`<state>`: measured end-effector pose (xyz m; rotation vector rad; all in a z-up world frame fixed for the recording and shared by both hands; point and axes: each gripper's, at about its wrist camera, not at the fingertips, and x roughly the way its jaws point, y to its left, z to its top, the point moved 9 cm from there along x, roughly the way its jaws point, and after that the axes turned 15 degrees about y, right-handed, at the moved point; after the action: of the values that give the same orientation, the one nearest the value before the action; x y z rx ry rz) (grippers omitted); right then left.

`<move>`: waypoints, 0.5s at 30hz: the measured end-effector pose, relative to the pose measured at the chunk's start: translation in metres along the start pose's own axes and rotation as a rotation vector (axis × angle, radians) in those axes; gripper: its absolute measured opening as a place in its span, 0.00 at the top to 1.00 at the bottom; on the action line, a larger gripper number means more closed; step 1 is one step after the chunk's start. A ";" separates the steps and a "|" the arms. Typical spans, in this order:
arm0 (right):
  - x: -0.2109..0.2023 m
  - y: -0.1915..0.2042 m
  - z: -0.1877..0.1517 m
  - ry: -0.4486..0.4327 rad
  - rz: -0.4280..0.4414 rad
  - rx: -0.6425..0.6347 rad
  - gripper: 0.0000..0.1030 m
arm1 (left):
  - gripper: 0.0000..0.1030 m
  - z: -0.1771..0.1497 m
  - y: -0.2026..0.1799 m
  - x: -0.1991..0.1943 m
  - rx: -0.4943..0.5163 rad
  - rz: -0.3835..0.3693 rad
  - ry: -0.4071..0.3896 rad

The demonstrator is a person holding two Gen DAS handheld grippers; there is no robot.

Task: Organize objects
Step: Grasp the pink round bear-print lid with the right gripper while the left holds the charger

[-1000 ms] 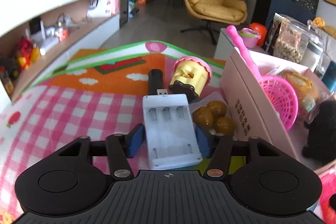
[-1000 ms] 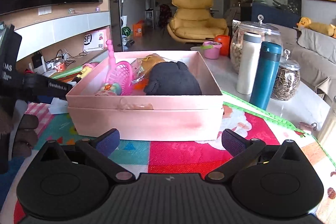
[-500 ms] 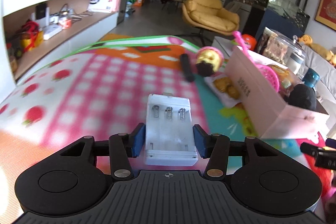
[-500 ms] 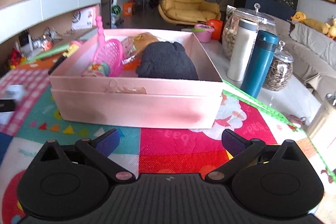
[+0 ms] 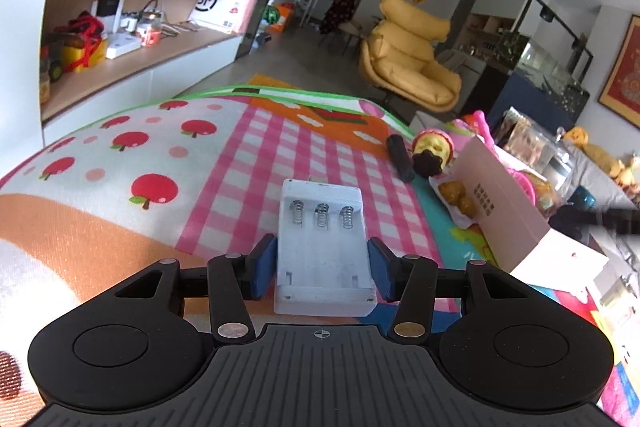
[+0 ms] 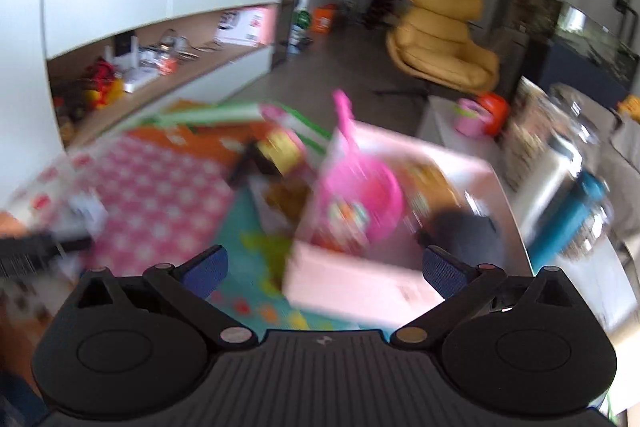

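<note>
Currently white battery holder [image 5: 324,247] pinched in left tongs [image 5: 322,267]; best carried level into pink box [image 5: 516,215] right of them; right tongs [image 6: 324,267] spread, empty

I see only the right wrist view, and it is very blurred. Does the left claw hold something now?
Observer: Yes. The left claw is shut on a white battery case.
Operator: Are there batteries in the case?
Observer: No. Its three springs show and the slots are bare.
Operator: Is the case already over the box?
Observer: No. It is over the pink checked part of the mat. The box is to its right.
</note>
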<state>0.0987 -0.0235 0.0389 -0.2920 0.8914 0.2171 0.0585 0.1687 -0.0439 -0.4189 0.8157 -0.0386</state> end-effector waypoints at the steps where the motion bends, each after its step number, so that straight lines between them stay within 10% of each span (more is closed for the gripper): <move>1: -0.002 0.006 0.015 0.004 0.020 -0.013 0.00 | 0.48 0.000 0.001 -0.001 -0.005 -0.006 -0.003; 11: 0.084 0.020 0.134 0.199 0.043 0.053 0.00 | 0.48 -0.001 0.004 0.000 -0.016 -0.016 -0.008; 15: 0.143 0.034 0.148 0.239 -0.074 0.013 0.00 | 0.48 -0.001 0.003 0.000 -0.020 -0.021 -0.009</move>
<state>0.2839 0.0678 0.0088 -0.3426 1.1157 0.1092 0.0575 0.1714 -0.0460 -0.4461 0.8032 -0.0484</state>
